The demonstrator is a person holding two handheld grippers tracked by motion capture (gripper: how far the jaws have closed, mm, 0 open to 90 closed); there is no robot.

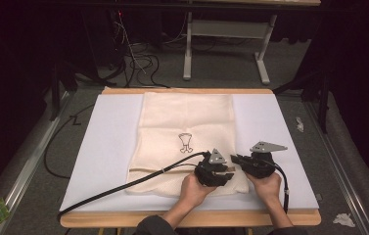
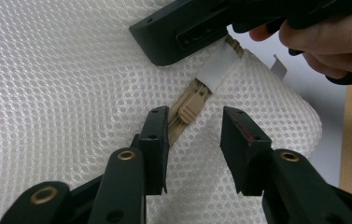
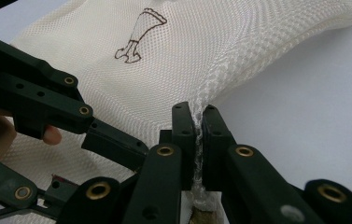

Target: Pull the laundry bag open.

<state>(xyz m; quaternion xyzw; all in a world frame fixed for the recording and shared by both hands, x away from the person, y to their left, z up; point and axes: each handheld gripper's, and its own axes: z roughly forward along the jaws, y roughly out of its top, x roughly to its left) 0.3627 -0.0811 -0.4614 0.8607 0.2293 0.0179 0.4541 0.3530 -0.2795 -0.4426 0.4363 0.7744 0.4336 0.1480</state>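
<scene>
Two grippers meet at the near right corner of a cream mesh laundry bag (image 1: pixel 187 142) lying flat on the white table cover (image 1: pixel 103 147). Closest in, the right gripper (image 3: pixel 197 122) has its jaws pressed together on a pinched ridge of mesh at the bag's edge. Just left of it, the left gripper (image 2: pixel 194 128) stands with jaws apart, straddling the tan zipper pull (image 2: pixel 193 105) without touching it. Beyond both grippers, a small dark skirt-and-legs drawing (image 1: pixel 185 142) marks the bag's middle.

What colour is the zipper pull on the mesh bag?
Tan zipper pull, clearest in the left gripper view.
</scene>
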